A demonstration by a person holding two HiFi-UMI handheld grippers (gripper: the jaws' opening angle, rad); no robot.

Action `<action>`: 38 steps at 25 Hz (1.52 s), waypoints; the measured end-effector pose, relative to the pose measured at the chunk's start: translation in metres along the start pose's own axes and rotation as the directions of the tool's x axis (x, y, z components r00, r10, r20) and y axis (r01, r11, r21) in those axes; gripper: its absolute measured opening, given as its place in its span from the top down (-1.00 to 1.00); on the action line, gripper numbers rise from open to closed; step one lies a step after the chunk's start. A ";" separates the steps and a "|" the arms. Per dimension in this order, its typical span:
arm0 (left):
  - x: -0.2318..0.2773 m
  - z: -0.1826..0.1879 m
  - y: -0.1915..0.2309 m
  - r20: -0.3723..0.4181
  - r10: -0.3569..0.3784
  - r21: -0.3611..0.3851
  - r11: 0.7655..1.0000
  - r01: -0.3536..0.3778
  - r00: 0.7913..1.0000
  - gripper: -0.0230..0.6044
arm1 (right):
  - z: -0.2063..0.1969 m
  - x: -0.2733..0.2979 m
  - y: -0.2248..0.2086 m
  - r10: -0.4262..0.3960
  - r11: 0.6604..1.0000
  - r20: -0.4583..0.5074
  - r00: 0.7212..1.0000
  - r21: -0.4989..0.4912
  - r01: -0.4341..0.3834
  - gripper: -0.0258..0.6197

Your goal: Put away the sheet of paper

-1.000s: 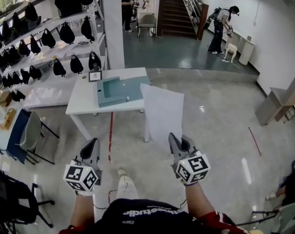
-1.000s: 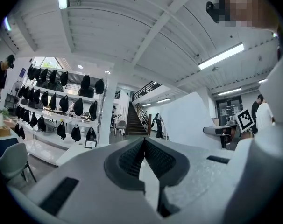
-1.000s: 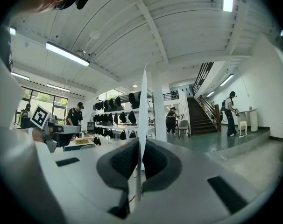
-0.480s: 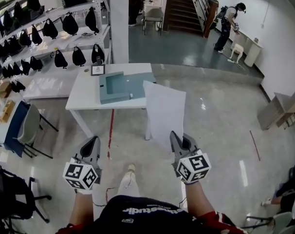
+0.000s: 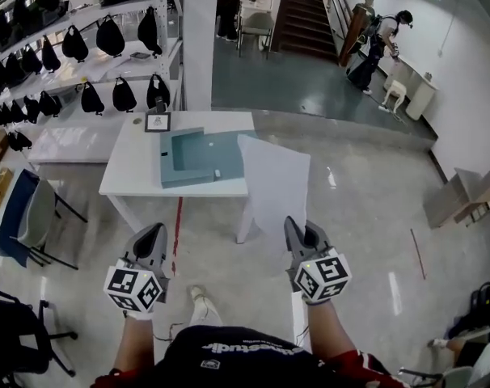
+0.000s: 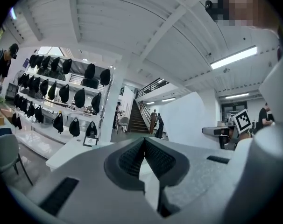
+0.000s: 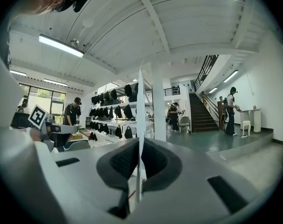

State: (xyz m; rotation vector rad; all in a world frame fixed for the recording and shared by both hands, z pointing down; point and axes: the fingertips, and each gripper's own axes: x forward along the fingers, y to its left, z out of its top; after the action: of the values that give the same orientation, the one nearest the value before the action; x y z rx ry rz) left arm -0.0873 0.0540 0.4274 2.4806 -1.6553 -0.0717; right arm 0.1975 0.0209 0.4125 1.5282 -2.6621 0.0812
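A white sheet of paper (image 5: 273, 180) stands upright in front of me, and my right gripper (image 5: 291, 223) is shut on its lower edge. In the right gripper view the sheet (image 7: 140, 106) shows edge-on, pinched between the dark pads of that gripper (image 7: 139, 146). My left gripper (image 5: 154, 231) is held level at the left, shut with nothing in it; in the left gripper view its pads meet at the tip (image 6: 144, 141). Ahead stands a white table (image 5: 136, 176) with an open blue-green file box (image 5: 198, 156) on it, a short way beyond both grippers.
A small framed sign (image 5: 157, 122) stands at the table's far edge. Shelves with black bags (image 5: 107, 35) and a white pillar (image 5: 198, 39) stand behind it. Chairs (image 5: 35, 217) are at the left. A red floor line (image 5: 177, 225) runs under the table. People (image 5: 382, 43) stand far back.
The table and file box have come nearer and lower in the head view. Both grippers keep their pose in front of the body, and the sheet stays in the right one.
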 end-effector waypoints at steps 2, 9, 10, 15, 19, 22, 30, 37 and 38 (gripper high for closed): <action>0.016 0.007 0.014 0.001 -0.004 0.005 1.000 0.004 1.000 0.91 | 0.006 0.025 -0.006 -0.004 1.000 -0.002 1.000 -0.001 0.004 0.91; 0.062 0.027 0.072 0.012 0.002 -0.027 1.000 -0.001 1.000 0.91 | 0.019 0.104 -0.011 0.013 1.000 -0.022 1.000 0.004 -0.013 0.91; 0.067 0.031 0.080 0.015 0.004 -0.026 1.000 -0.004 1.000 0.91 | 0.021 0.115 -0.011 0.013 1.000 -0.024 1.000 0.006 -0.013 0.91; 0.090 0.036 0.120 0.014 0.023 -0.026 0.999 -0.023 1.000 0.91 | 0.031 0.163 -0.007 0.029 0.999 -0.024 0.999 0.023 -0.029 0.91; 0.107 0.041 0.144 0.020 0.020 -0.042 0.999 -0.019 1.000 0.91 | 0.036 0.196 -0.004 0.035 0.999 -0.037 0.999 0.021 -0.035 0.91; 0.115 0.043 0.160 0.024 0.022 -0.050 0.999 -0.021 0.999 0.91 | 0.037 0.218 -0.003 0.040 0.999 -0.049 0.998 0.026 -0.039 0.91; 0.131 0.042 0.194 0.022 0.030 -0.058 0.998 -0.029 0.999 0.91 | 0.037 0.263 0.004 0.056 0.998 -0.068 0.996 0.037 -0.054 0.91; 0.138 0.033 0.211 0.009 0.046 -0.085 0.995 -0.045 0.999 0.91 | 0.028 0.278 0.001 0.059 0.997 -0.098 0.993 0.054 -0.053 0.91; 0.140 0.033 0.212 0.010 0.047 -0.084 0.995 -0.046 0.999 0.91 | 0.026 0.280 -0.001 0.056 0.997 -0.103 0.993 0.056 -0.050 0.91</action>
State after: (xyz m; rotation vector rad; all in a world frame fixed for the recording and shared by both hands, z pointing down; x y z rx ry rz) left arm -0.2304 -0.1583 0.4350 2.3837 -1.6773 -0.1476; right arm 0.0567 -0.2225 0.4115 1.4256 -2.6392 0.2309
